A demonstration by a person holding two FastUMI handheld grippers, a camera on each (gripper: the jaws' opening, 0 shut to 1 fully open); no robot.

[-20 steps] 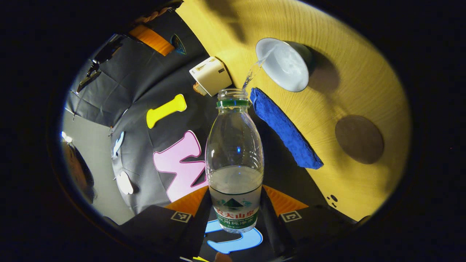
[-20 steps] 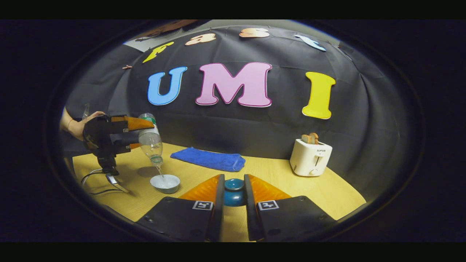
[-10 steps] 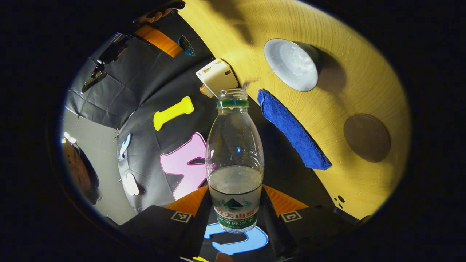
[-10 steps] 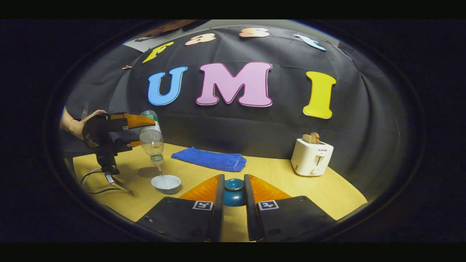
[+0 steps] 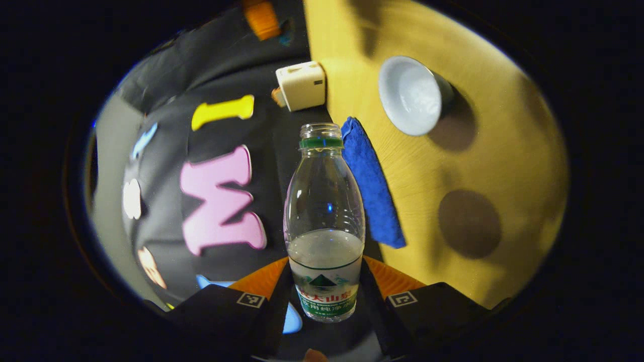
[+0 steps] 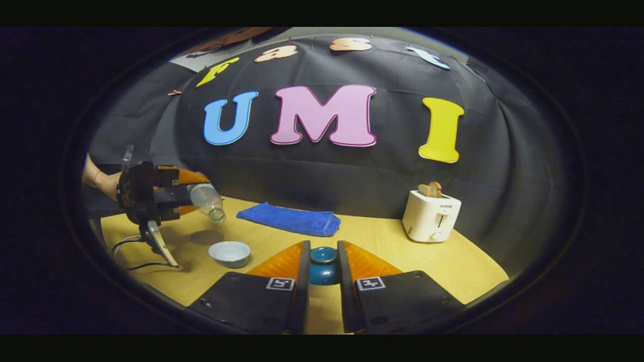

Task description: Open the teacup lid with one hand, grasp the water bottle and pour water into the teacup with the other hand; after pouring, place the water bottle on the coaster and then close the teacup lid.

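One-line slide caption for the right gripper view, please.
Right gripper holds the teal teacup lid while the left gripper tilts a clear plastic water bottle above the open white teacup.

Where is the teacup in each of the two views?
Left gripper view: teacup at upper right, on the table, beyond the bottle held in the left gripper.
Right gripper view: teacup at lower left, below the tilted bottle.
Shared landmark: the blue towel, beside the teacup in both.
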